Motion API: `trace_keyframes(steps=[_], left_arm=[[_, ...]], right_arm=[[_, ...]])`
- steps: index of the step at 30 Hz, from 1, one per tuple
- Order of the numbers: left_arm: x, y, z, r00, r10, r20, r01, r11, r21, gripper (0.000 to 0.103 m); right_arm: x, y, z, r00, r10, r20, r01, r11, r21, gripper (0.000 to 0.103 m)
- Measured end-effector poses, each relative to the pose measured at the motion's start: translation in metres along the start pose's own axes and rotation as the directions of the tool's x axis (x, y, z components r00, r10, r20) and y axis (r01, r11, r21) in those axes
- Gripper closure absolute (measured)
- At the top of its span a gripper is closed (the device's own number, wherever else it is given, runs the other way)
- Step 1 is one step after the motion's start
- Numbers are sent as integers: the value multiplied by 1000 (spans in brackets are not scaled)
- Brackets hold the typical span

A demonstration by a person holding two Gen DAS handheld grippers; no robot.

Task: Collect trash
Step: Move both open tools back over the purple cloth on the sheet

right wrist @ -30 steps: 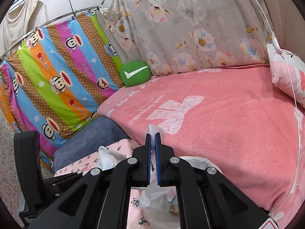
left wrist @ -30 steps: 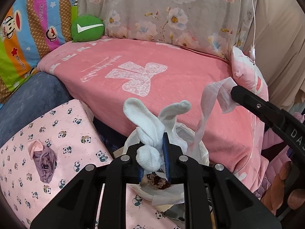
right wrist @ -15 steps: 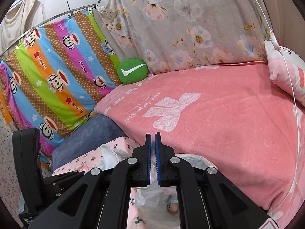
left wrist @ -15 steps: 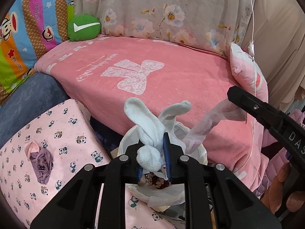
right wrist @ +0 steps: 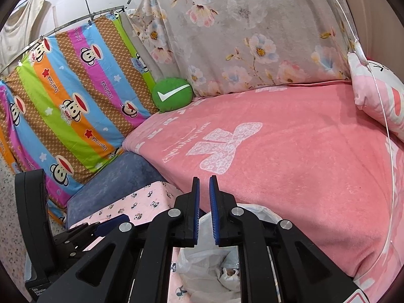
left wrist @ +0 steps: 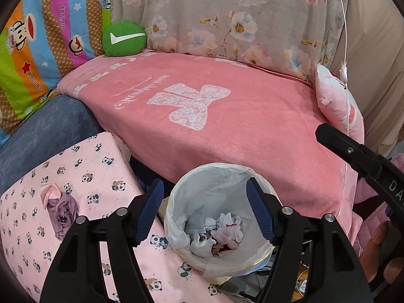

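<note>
The small round bin lined with a thin white plastic bag (left wrist: 219, 174) stands on the floor against the front edge of the bed's pink plush blanket (left wrist: 227, 126), just beside the corner of the pink panda-print cushion (left wrist: 83, 166), and crumpled white tissues and wrappers (left wrist: 222, 229) lie at its bottom. The left gripper (left wrist: 204, 202) hangs above the rim, its blue-padded jaws opening wide with nothing between them. The right gripper (right wrist: 204, 194) hovers near the bin's far side, its jaws opening to a narrow gap, nothing in it.
</note>
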State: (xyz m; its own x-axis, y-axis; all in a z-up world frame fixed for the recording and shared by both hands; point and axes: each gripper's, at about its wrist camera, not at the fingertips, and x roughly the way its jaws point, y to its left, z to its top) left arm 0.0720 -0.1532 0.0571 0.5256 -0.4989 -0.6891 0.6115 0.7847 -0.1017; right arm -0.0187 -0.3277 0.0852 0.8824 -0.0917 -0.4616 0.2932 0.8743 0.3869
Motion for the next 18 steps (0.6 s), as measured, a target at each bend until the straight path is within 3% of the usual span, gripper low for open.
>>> trace_keyframes(steps=[18], left_arm=[[-6,33,-6,1000,24,-2,-24,997,-79,38]], right_arm=[[15,25,-10,999,21,-47,-24,999,-47,91]])
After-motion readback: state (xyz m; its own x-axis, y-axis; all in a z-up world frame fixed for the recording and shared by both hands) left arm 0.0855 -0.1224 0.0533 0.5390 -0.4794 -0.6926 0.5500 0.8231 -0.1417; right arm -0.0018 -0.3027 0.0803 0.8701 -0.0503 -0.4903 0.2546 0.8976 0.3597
